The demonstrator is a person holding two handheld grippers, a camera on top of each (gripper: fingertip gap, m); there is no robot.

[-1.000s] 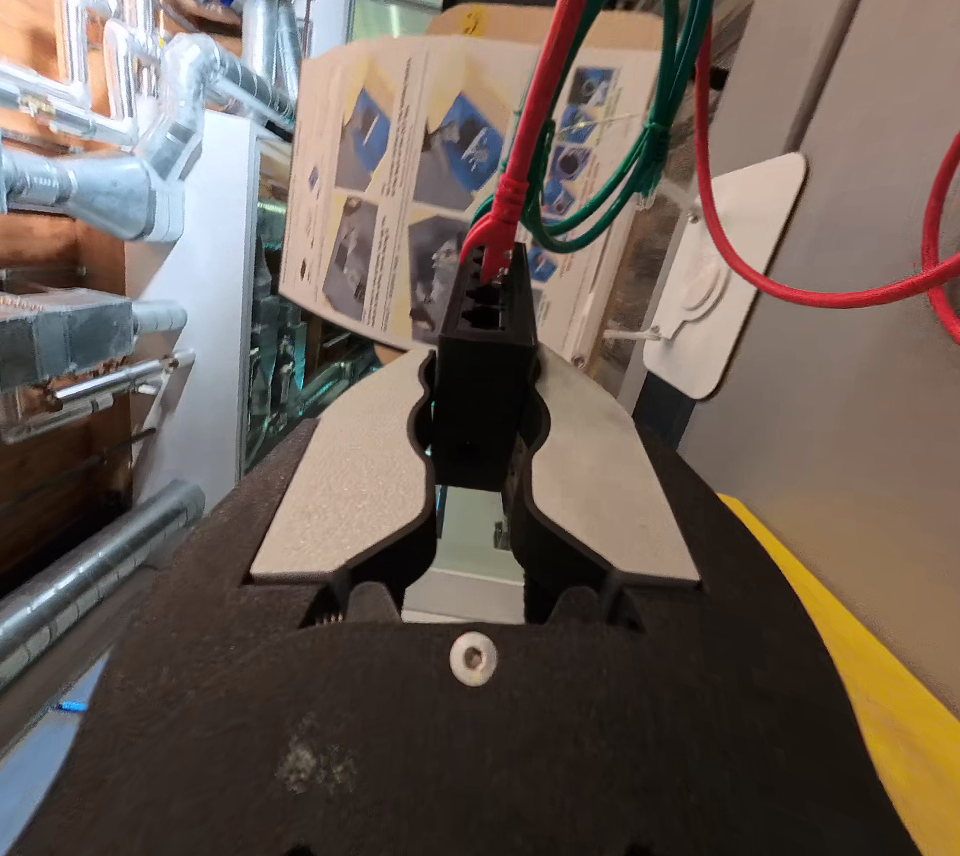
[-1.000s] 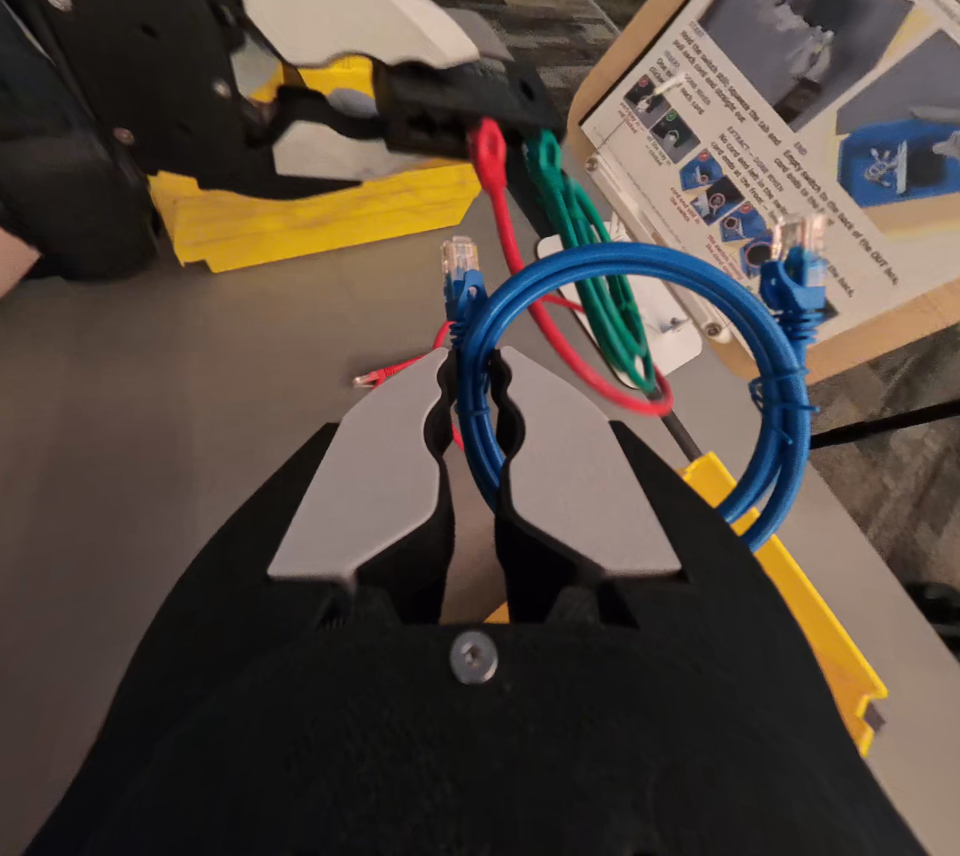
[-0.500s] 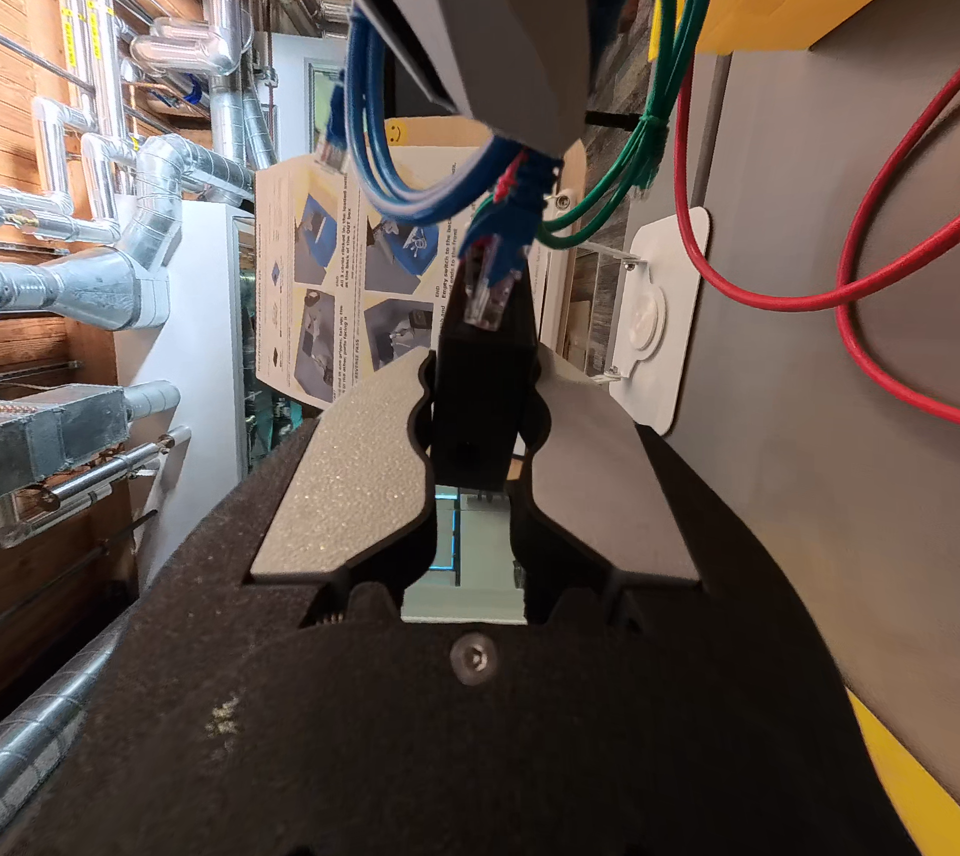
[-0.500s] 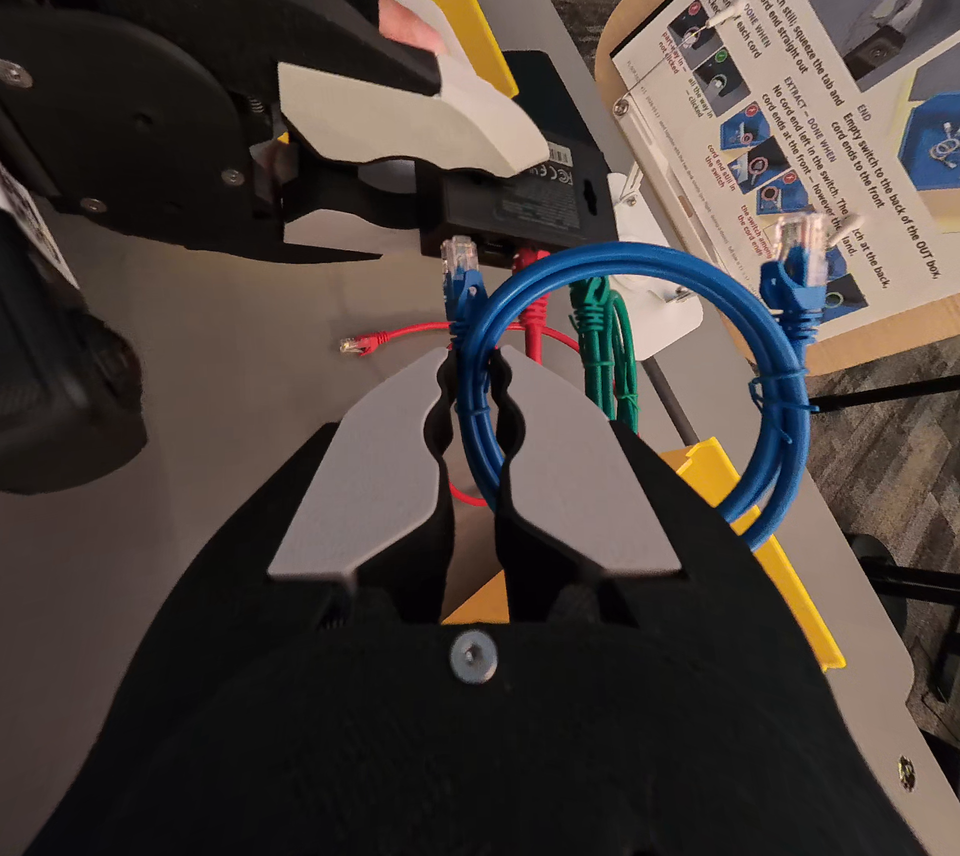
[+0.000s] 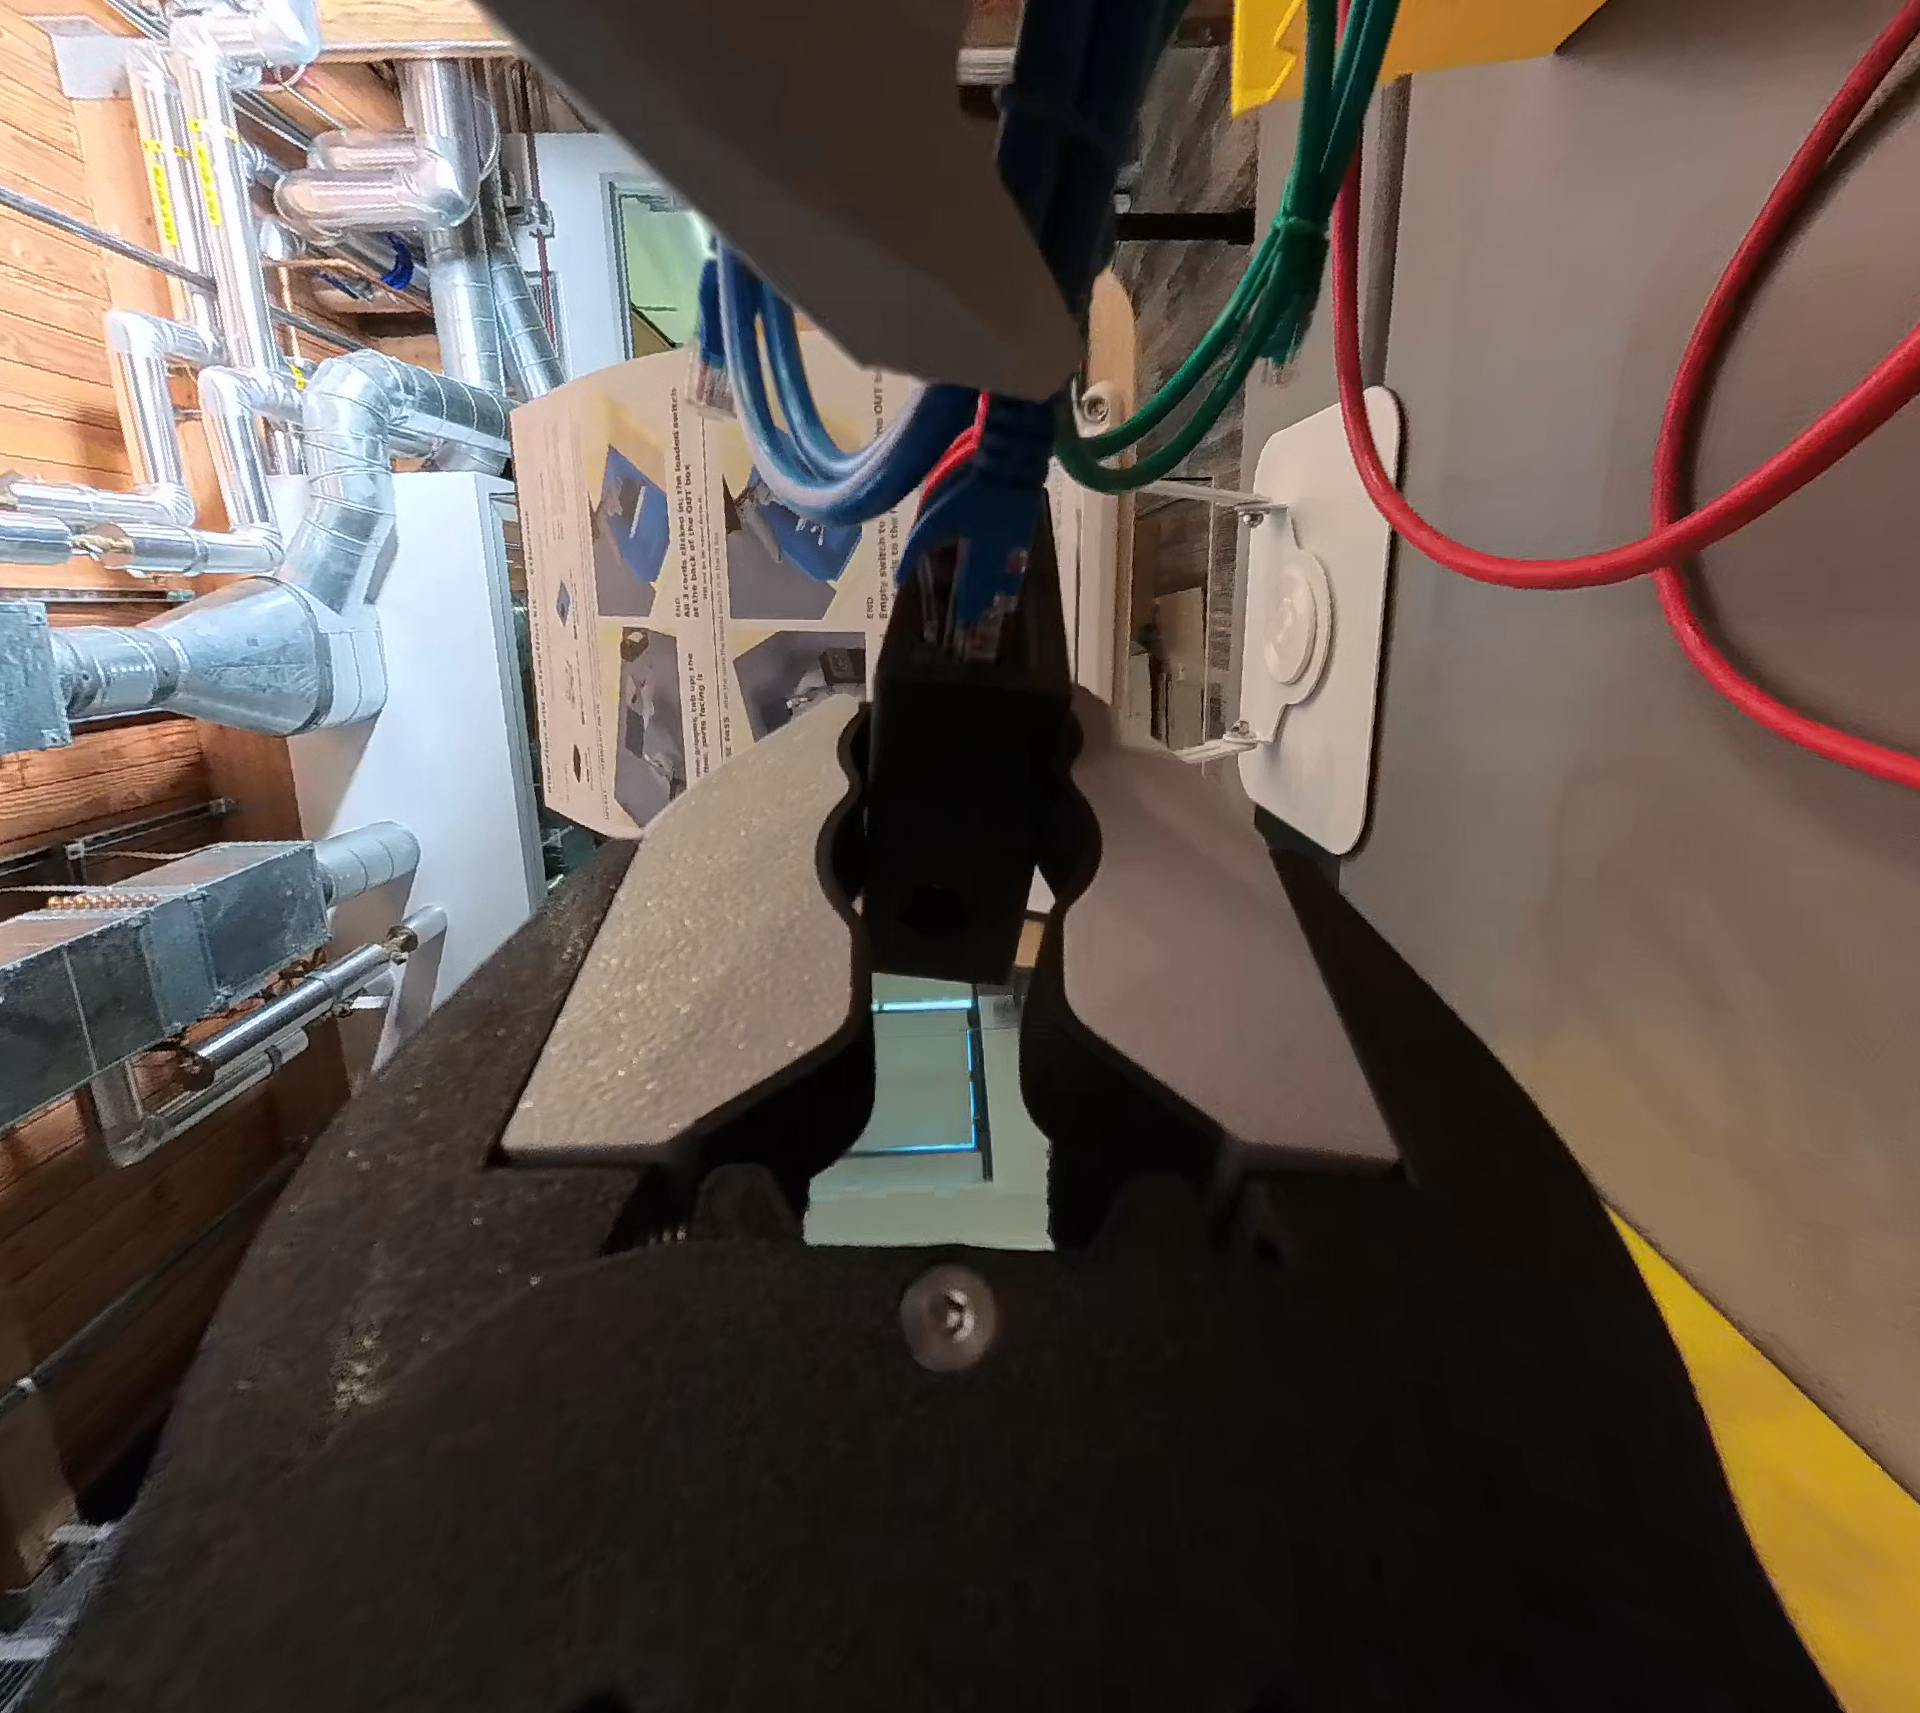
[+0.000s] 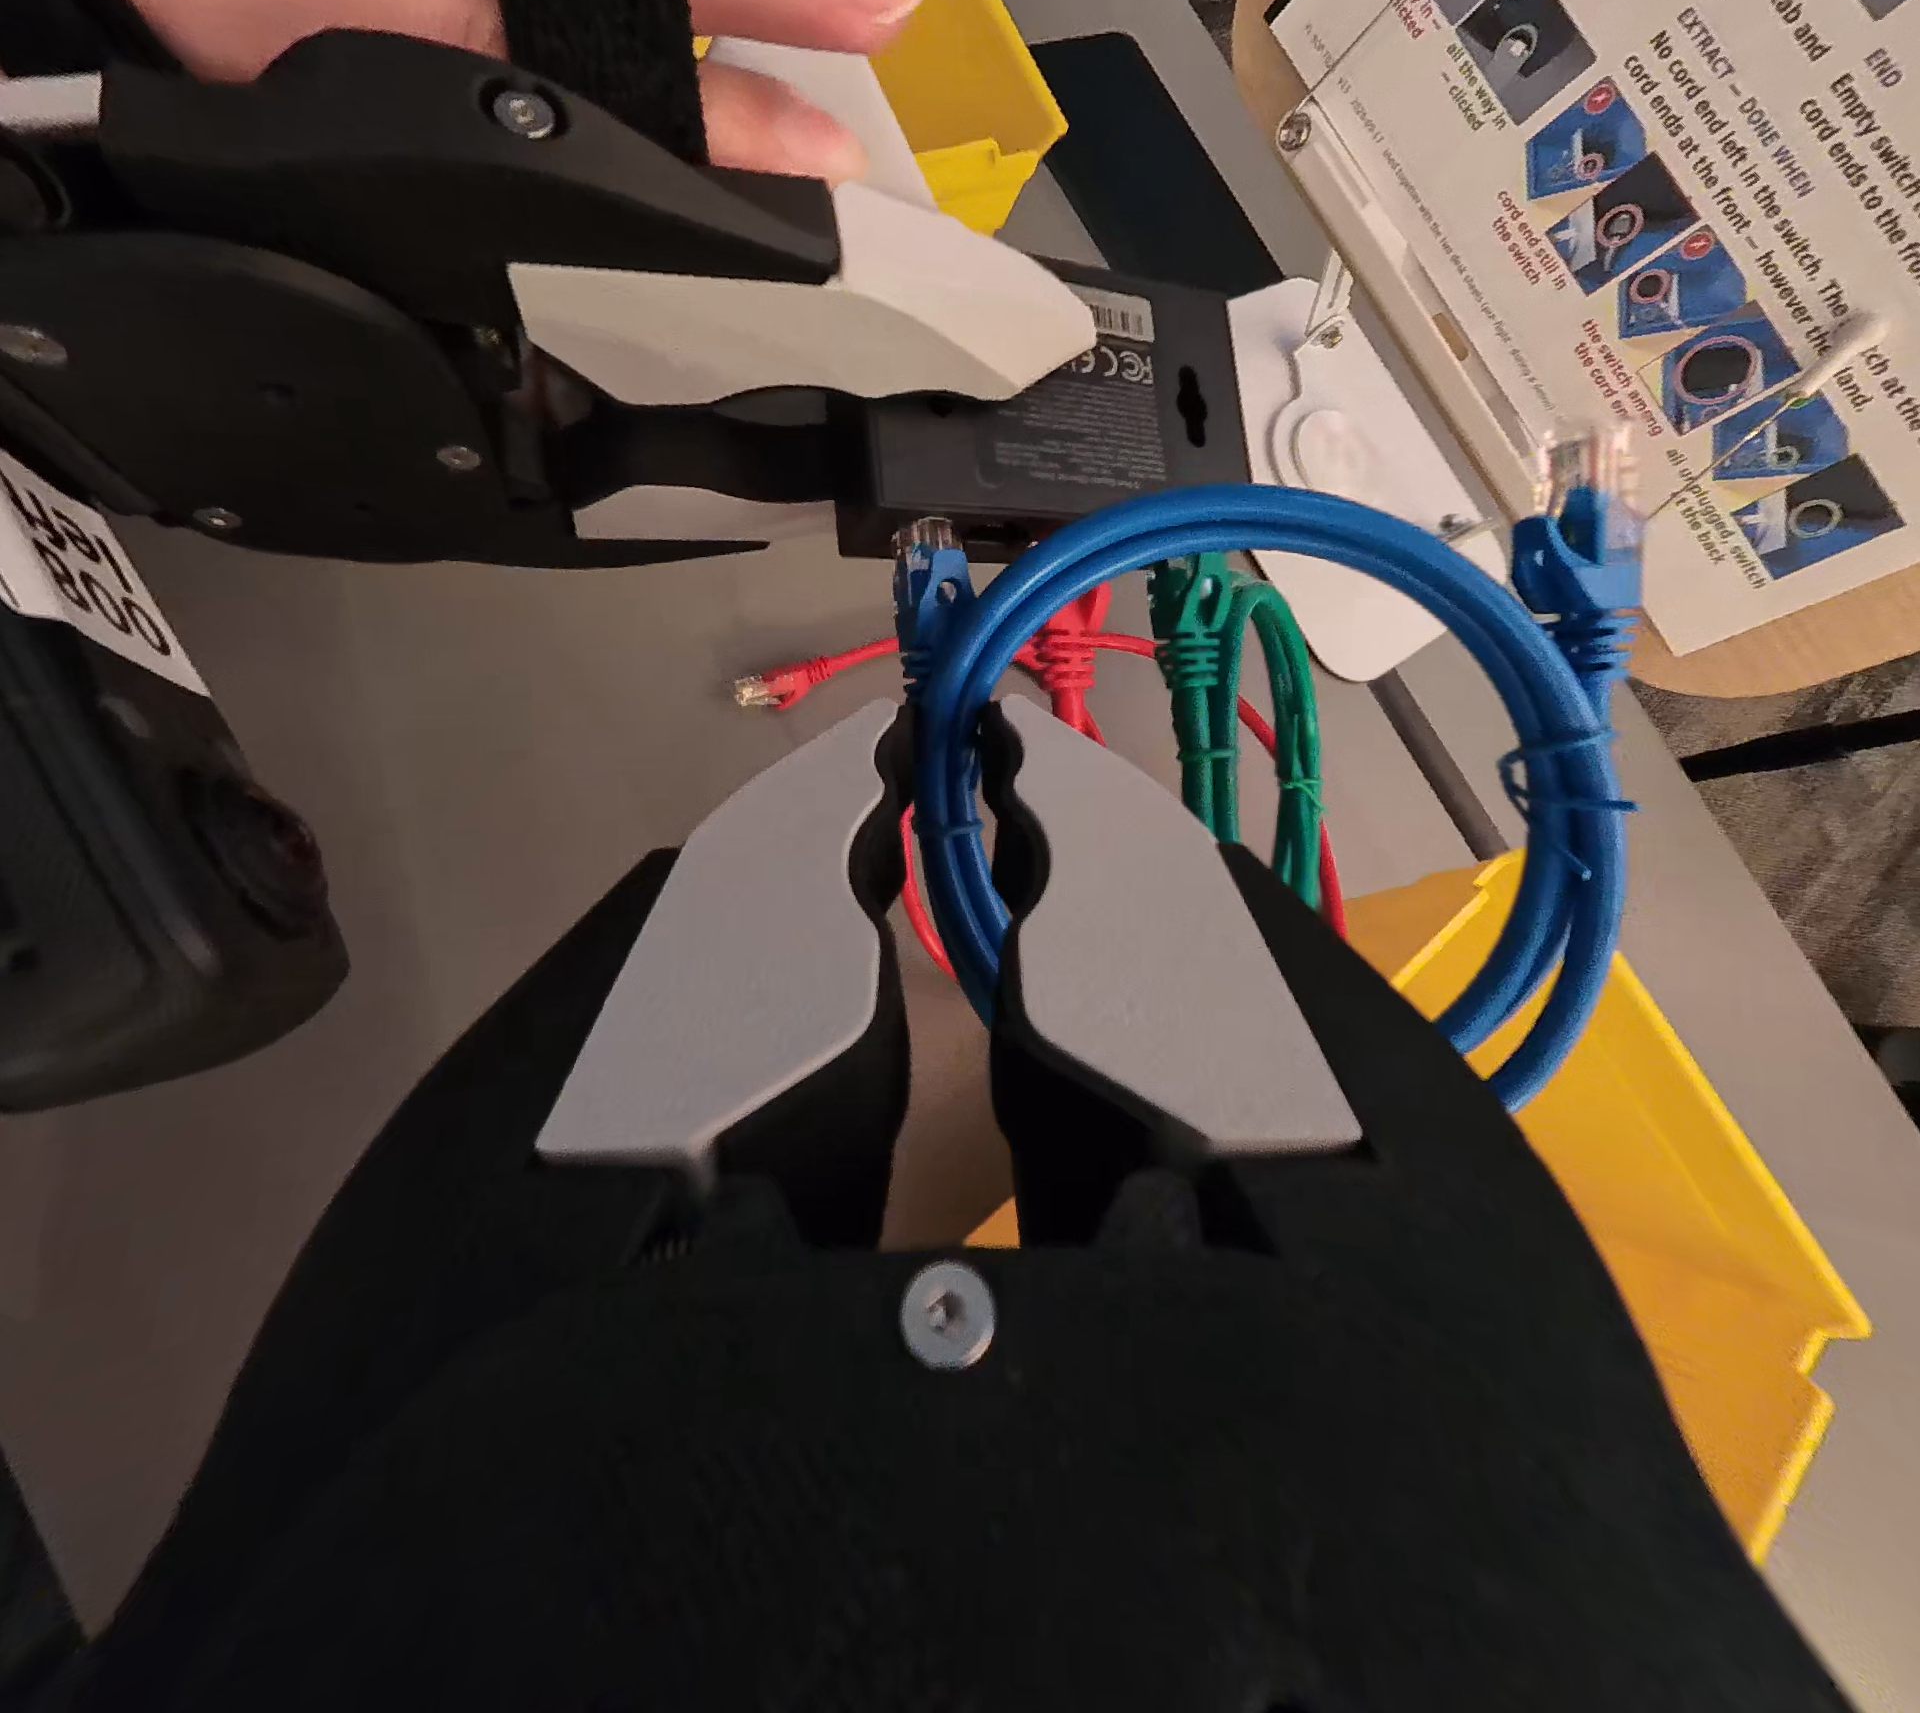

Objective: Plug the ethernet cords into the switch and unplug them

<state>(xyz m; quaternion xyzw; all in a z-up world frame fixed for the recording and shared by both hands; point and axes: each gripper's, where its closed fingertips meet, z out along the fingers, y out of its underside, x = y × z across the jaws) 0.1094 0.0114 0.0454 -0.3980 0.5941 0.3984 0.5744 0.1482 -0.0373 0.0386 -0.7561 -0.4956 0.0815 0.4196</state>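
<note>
Grey table (image 6: 416, 780) lies below; the left gripper (image 6: 935, 416) is clamped on the black switch (image 6: 1049, 427), the right gripper (image 6: 945, 728) clamped on the blue cord (image 6: 1247, 520), its plug (image 6: 925, 557) just beside a free port; tilted, it may jam

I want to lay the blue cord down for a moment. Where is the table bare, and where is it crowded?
Bare grey table lies left of the right tongs, below the left tongs, bordered by the loose red plug. It is crowded under the switch, among red cord, green cord and yellow bin.
</note>
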